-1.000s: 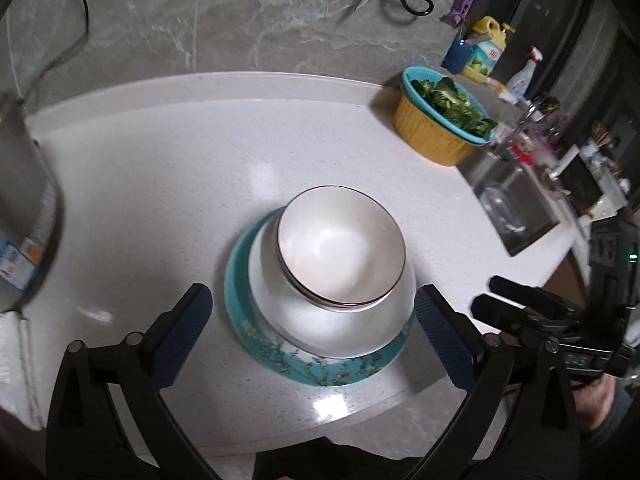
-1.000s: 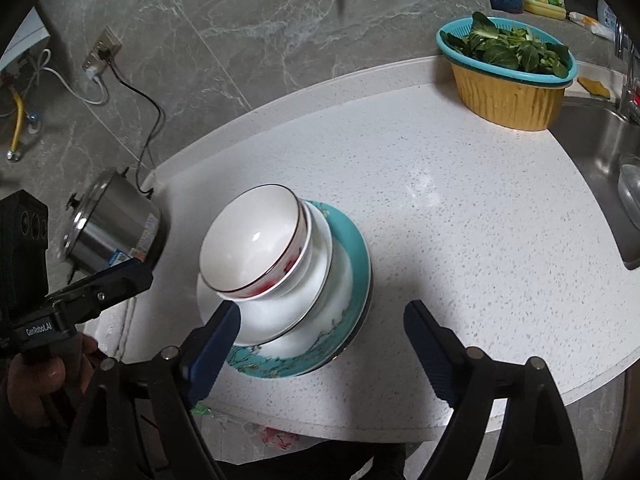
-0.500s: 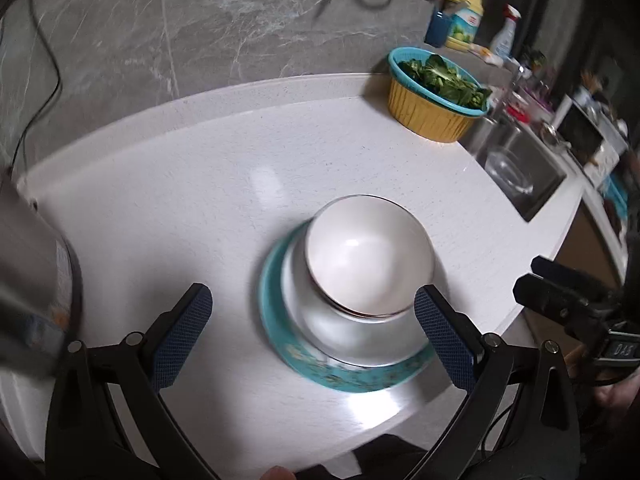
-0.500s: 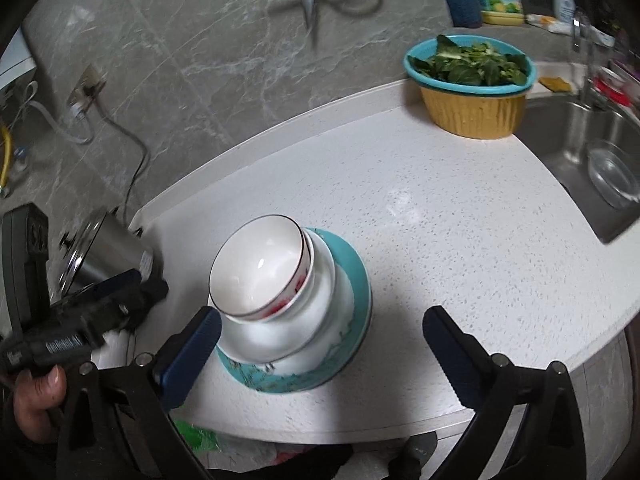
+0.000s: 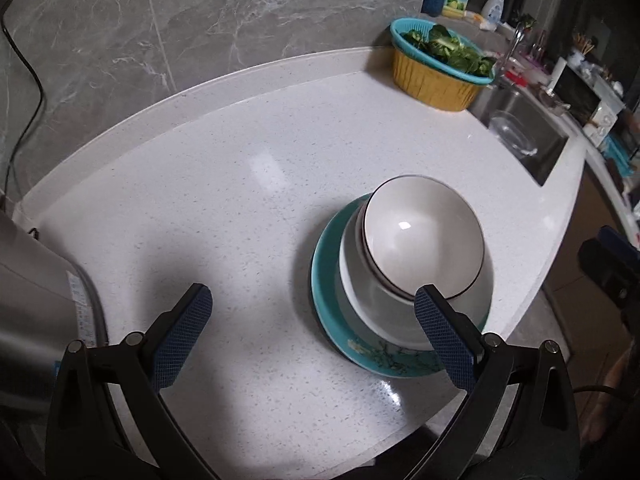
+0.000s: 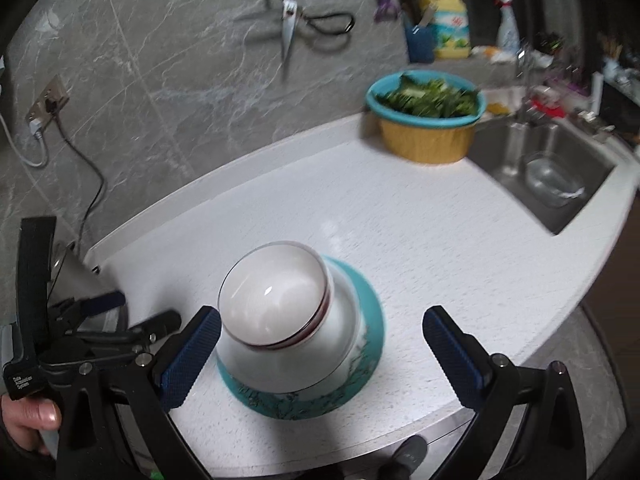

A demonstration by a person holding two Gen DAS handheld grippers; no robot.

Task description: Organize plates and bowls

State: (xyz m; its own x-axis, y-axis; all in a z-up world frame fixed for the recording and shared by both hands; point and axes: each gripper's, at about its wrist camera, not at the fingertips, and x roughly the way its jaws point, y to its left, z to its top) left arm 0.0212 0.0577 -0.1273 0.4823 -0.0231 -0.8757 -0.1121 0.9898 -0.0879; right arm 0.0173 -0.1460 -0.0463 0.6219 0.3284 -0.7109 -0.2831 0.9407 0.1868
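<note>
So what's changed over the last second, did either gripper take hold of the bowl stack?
No grab. Both grippers have pulled back from the stack: the left gripper slid left, so the top bowl now sits past its right finger, not between them. The right gripper opened a little wider and rose, empty. The bowls still sit nested on the teal plate, unmoved, and the vegetable basket too.

Sitting on the countertop (image 5: 248,184): one teal plate (image 5: 326,280), two stacked bowls (image 5: 424,236), one yellow basket (image 5: 432,80) of greens, one steel pot (image 5: 36,312). Hanging on the wall: one pair of scissors (image 6: 288,28). Lying in the sink (image 6: 560,148): one glass bowl (image 6: 554,178).
</note>
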